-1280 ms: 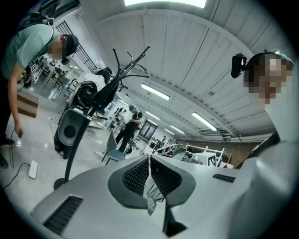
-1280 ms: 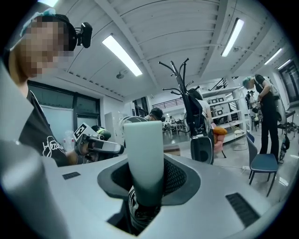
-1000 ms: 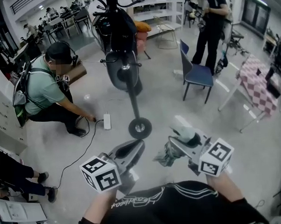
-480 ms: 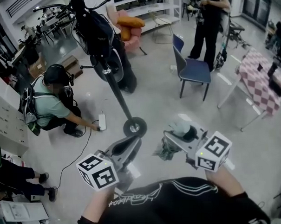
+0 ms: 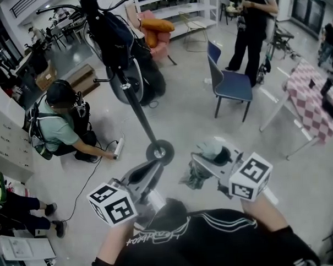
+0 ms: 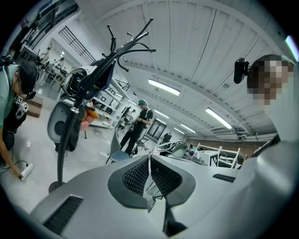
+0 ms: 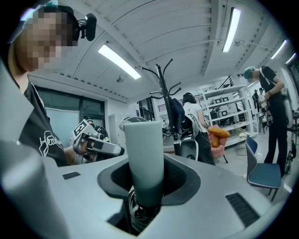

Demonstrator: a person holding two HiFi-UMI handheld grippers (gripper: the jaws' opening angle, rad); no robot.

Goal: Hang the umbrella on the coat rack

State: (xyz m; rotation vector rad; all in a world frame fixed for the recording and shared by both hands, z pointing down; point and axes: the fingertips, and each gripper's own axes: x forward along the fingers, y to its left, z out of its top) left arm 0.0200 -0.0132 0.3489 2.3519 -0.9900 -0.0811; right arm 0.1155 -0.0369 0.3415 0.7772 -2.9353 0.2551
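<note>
Right gripper: jaws partly apart, clamped on the smooth cylindrical handle of a pale grey-green folded umbrella, carried in the air ahead of the person's chest. Umbrella's long axis looks near upright, crossing the jaw line, with the handle end up and the bunched canopy hanging below. Left gripper: jaws nearly together, pinching a thin pale strip; cannot tell what it belongs to. The black pole coat rack stands on its round base on the pale floor just ahead, between the two grippers. Risks, as judged: its curved top hooks sit high and dark garments already hang below them, so the umbrella may snag or miss. The smooth handle could slip or swing in the clamp. A crouching person and white floor cable lie near the base.
</note>
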